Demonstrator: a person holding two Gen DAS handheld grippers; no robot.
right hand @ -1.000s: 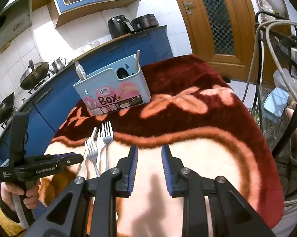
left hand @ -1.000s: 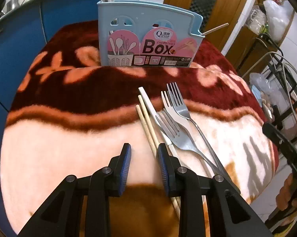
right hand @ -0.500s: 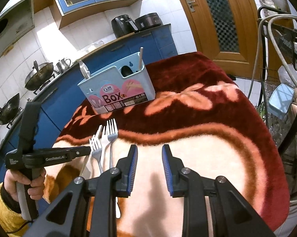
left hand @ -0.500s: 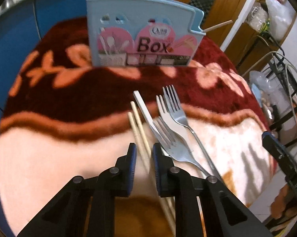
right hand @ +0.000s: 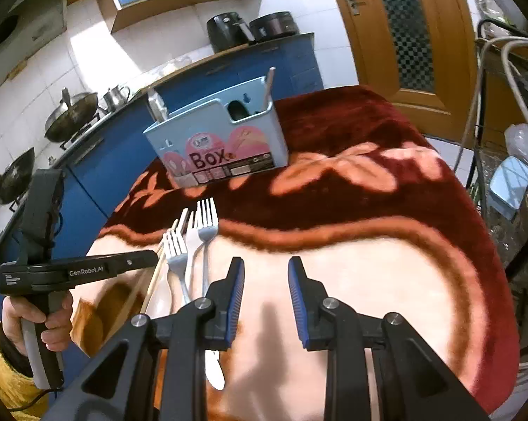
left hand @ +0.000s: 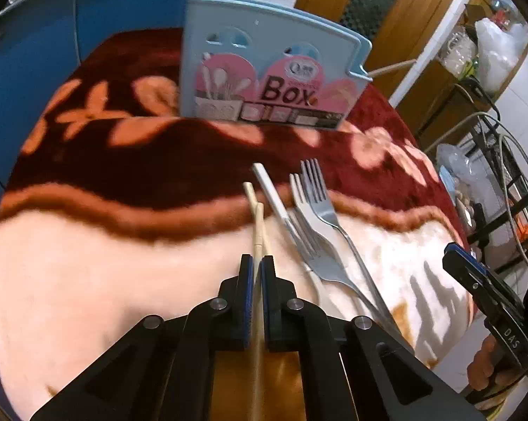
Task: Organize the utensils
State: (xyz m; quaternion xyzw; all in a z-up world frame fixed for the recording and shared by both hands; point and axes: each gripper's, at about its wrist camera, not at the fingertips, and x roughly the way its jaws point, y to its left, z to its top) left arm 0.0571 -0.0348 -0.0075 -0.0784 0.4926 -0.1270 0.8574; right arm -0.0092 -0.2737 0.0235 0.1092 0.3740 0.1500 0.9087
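A pair of wooden chopsticks (left hand: 258,224) lies on the blanket-covered table, and my left gripper (left hand: 257,263) is shut on them. To their right lie a white-handled utensil (left hand: 274,196) and three metal forks (left hand: 320,217). A light-blue utensil box (left hand: 264,70) stands upright at the far side and holds a chopstick and other utensils. In the right wrist view the box (right hand: 222,140), the forks (right hand: 194,238) and the left gripper (right hand: 155,256) show. My right gripper (right hand: 265,273) is open and empty, to the right of the forks.
The table is covered by a dark red and peach flowered blanket (right hand: 369,245). Blue kitchen cabinets (right hand: 229,70) with woks and appliances stand behind. A wooden door (right hand: 404,28) and a metal rack with cables (right hand: 509,105) are to the right.
My left gripper has moved right over the chopsticks and closed on them. The right gripper has shifted a little and stays open.
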